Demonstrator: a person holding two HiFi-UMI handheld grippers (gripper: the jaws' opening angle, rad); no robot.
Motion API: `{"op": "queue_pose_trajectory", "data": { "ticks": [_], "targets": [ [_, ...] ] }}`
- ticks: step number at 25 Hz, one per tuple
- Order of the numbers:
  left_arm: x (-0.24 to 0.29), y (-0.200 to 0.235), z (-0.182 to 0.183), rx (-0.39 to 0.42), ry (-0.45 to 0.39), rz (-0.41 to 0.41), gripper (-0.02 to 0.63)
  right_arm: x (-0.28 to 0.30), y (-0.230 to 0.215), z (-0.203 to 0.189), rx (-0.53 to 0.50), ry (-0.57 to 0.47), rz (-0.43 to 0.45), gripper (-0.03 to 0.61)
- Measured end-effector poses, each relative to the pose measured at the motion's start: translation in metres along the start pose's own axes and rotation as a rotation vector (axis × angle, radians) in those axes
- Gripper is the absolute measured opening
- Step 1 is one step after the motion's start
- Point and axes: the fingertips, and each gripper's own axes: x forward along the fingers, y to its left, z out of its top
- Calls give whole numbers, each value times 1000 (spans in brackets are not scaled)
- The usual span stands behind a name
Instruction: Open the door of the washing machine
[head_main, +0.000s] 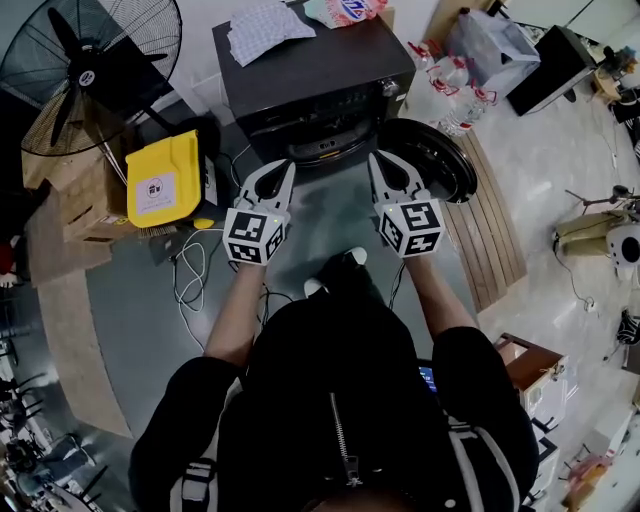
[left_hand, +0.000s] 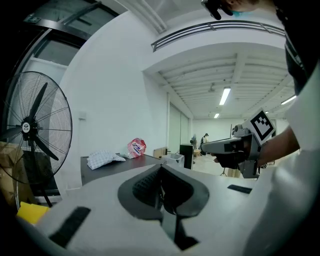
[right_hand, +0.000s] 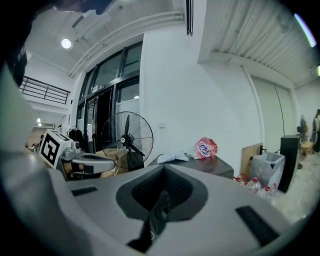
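Note:
The dark washing machine (head_main: 310, 70) stands ahead of me. Its round door (head_main: 440, 160) hangs swung out to the right of the front opening (head_main: 318, 150). My left gripper (head_main: 288, 170) and right gripper (head_main: 375, 160) are held up side by side in front of the machine, touching neither it nor the door. Both are shut with nothing between the jaws. In the left gripper view the left gripper (left_hand: 161, 169) has its tips together, and the right gripper (left_hand: 235, 147) shows at the right. The right gripper view shows the right gripper (right_hand: 162, 170) likewise, with the machine's top (right_hand: 200, 162) beyond.
A checked cloth (head_main: 265, 30) and a red bag (head_main: 345, 10) lie on the machine. A standing fan (head_main: 90, 60), a yellow box (head_main: 165, 180) and cardboard boxes (head_main: 75, 195) are at the left. Cables (head_main: 190, 270) lie on the floor. A wooden pallet (head_main: 490, 230) and water bottles (head_main: 455, 85) are at the right.

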Motion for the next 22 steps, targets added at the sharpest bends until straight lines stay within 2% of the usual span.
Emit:
{"op": "queue_pose_trajectory", "data": {
  "ticks": [22],
  "targets": [
    [-2, -12, -2, 3, 8, -15, 6, -10, 6, -5, 0, 9, 9, -9]
  ]
}}
